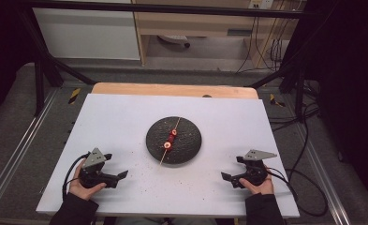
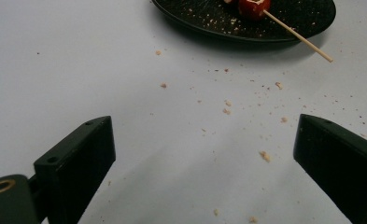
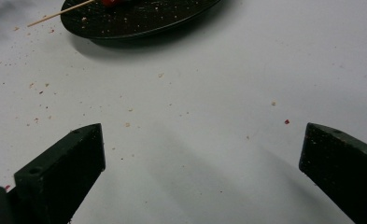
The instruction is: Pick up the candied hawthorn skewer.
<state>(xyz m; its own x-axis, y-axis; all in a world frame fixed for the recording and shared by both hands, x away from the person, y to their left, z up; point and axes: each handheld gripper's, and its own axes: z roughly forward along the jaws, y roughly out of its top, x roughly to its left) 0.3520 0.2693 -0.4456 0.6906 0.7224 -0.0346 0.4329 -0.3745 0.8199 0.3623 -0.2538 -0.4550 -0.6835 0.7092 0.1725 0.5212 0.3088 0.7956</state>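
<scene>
Skewer (image 1: 169,141) laid on dark plate (image 1: 191,146) at frame centre, long axis running upper right to lower left; left gripper (image 1: 117,179) and right gripper (image 1: 229,178) flanking, about equally distant, fingers held open, empty.

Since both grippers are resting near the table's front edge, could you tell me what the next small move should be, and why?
Probably bring the left gripper forward toward the skewer's bare near end, which juts over the rim of the dark plate. Both grippers sit open and apart from the plate, holding nothing, and the right gripper is no nearer. The red pieces are threaded mid-skewer, so the bare end looks easiest to pinch.
</scene>
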